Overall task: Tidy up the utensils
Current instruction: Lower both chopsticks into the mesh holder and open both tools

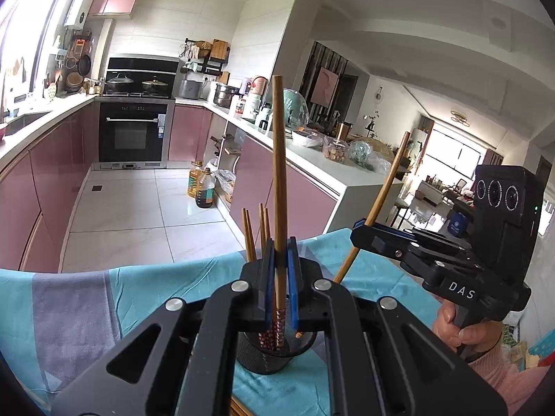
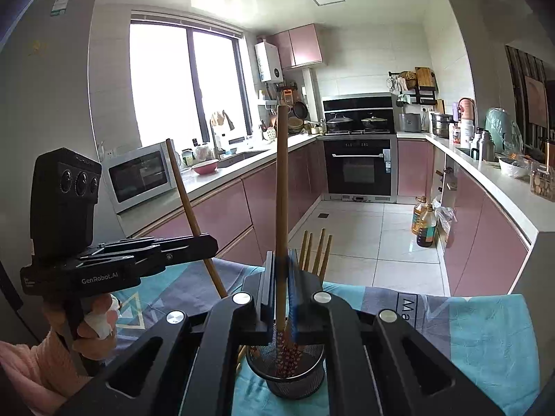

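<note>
Each hand holds a pair of tongs, and each pair is pinching one chopstick. The left gripper (image 1: 281, 277) is pressed together on a long chopstick (image 1: 279, 173) that stands straight up, with its patterned tip already down inside the black mesh cup (image 1: 274, 353). The right gripper (image 2: 281, 287) is pinching its own chopstick (image 2: 282, 180) the same way, also upright over the mesh cup (image 2: 288, 378). From the left camera, the right gripper (image 1: 360, 232) sits at about 3 o'clock, and its stick leans toward 1 o'clock. More chopsticks (image 1: 256, 232) already stand in the cup, at about 12 o'clock behind the fingers. The cup rests on a blue and gray cloth (image 1: 86, 298). The job looks partly done. To do this step well, I think each stick should be kept straight and its tip well inside the cup's rim before the fingers open. Letting go gently, one hand at a time, should stop the sticks from bumping or tipping the cup over.
</note>
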